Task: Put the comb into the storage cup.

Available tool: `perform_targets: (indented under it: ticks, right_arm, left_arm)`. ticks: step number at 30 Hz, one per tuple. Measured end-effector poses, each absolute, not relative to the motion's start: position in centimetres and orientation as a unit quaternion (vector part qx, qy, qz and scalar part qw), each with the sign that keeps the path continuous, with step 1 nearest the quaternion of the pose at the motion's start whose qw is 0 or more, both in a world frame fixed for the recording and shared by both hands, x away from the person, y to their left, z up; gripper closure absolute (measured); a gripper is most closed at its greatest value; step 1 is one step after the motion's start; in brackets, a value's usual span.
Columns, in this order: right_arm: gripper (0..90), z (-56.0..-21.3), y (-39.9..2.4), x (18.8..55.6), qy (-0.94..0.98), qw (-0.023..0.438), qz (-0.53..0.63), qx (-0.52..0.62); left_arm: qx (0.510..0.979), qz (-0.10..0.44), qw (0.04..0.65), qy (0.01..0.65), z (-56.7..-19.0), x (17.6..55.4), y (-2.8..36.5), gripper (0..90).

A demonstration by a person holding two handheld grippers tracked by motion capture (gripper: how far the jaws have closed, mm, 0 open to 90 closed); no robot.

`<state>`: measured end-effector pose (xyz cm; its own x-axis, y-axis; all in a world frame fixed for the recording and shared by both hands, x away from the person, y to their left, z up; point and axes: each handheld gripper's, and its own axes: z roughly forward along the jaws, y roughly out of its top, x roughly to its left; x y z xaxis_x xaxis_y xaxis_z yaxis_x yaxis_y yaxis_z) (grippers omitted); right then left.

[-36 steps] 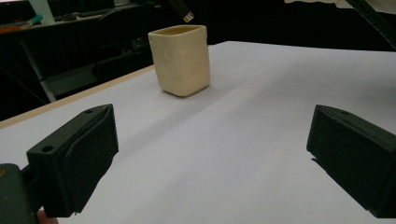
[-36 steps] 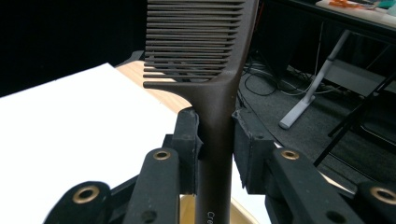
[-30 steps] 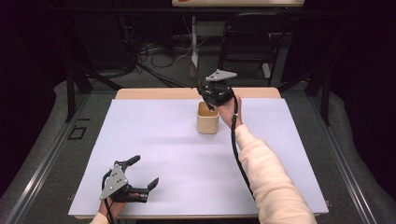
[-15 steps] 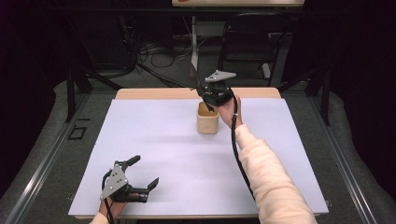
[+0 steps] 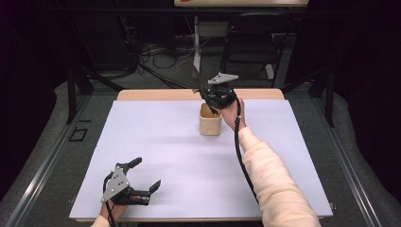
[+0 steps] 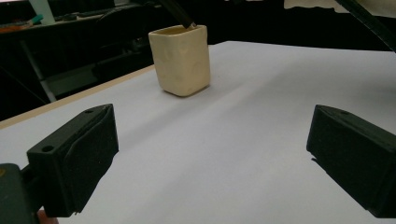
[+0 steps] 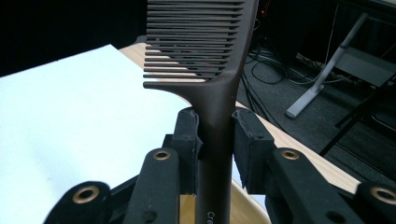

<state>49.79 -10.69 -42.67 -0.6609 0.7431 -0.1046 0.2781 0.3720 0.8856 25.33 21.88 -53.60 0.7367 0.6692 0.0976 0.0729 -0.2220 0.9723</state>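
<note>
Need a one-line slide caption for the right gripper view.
Right gripper clamps a dark brown plastic comb by its handle above a cream cup.

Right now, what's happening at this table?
A person works with two handheld grippers at a white-covered table. The right gripper is shut on a dark comb, holding it by the handle over a cream cup, the handle's lower end at the cup's mouth. The left gripper rests open near the table's front edge, holding nothing.
</note>
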Motion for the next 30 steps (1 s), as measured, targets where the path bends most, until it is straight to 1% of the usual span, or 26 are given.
perform_targets:
  ticks: [30]
  right_arm:
    - [71.9,-43.56,-10.81,50.02,0.797,0.238,0.453,0.322]
  left_arm:
    - [0.737,0.262,0.571,0.252,-53.62,25.37,21.85,2.4]
